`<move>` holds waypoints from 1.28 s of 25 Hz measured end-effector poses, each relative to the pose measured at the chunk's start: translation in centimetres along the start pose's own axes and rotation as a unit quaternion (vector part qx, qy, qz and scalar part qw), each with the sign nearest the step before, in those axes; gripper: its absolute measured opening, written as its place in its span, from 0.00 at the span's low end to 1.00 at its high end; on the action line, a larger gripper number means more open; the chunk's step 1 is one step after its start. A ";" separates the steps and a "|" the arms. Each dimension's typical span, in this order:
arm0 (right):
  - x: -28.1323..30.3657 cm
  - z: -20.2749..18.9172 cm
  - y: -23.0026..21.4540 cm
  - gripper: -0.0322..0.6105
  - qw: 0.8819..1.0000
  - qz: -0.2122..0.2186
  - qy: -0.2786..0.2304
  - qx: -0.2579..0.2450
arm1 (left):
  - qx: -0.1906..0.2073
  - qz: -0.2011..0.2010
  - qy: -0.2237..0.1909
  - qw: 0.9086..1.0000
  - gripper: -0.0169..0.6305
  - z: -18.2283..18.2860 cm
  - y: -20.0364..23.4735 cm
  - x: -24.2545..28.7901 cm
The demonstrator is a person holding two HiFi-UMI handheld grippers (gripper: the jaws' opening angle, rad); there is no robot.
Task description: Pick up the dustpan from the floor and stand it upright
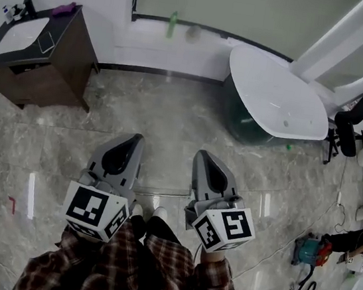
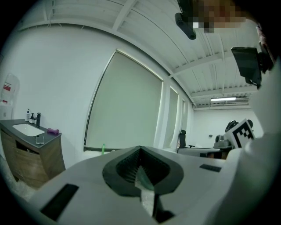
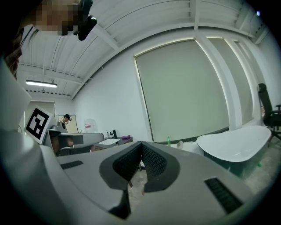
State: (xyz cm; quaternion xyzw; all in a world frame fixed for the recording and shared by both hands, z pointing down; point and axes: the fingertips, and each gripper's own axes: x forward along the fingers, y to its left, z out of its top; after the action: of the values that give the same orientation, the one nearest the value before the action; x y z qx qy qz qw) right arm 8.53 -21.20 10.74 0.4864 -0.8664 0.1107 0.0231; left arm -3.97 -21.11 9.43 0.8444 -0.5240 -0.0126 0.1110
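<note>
Plaid clothing of the person fills the bottom of the head view, and just above it both tools are held out level over the grey marble floor. On the left tool the ribbed pads are pressed together with nothing between them. The right tool is closed in the same way and is empty too. No dustpan shows in any view, so I cannot say where it lies. The floor ahead, between the dark sink counter at the left and the white bathtub at the right, shows none. In my judgement the task is not yet begun: the dustpan must first be found, then gripped, lifted and stood upright.
</note>
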 end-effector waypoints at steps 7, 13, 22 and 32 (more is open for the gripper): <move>-1.0 -0.6 -2.8 0.07 0.999 -0.034 0.019 0.009 | -0.009 -0.010 0.011 1.000 0.04 -1.1 -1.3 1.1; -2.2 -3.0 -6.4 0.07 0.996 -0.057 0.056 0.048 | -0.020 -0.035 0.036 0.999 0.04 -3.5 -3.7 2.9; -2.7 -10.1 -11.6 0.27 0.985 -0.086 0.125 0.087 | -0.034 -0.070 0.076 0.994 0.04 -8.1 -6.3 6.2; -4.7 -25.3 -19.3 0.31 0.945 -0.181 0.213 0.169 | -0.047 -0.084 0.108 0.989 0.04 -15.9 -7.1 8.9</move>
State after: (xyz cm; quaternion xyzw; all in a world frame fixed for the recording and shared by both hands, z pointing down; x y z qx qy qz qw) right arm 25.66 -21.55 37.98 0.5965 -0.7074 0.3503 0.1448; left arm 8.51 -23.20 24.31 0.8757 -0.4348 0.0447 0.2053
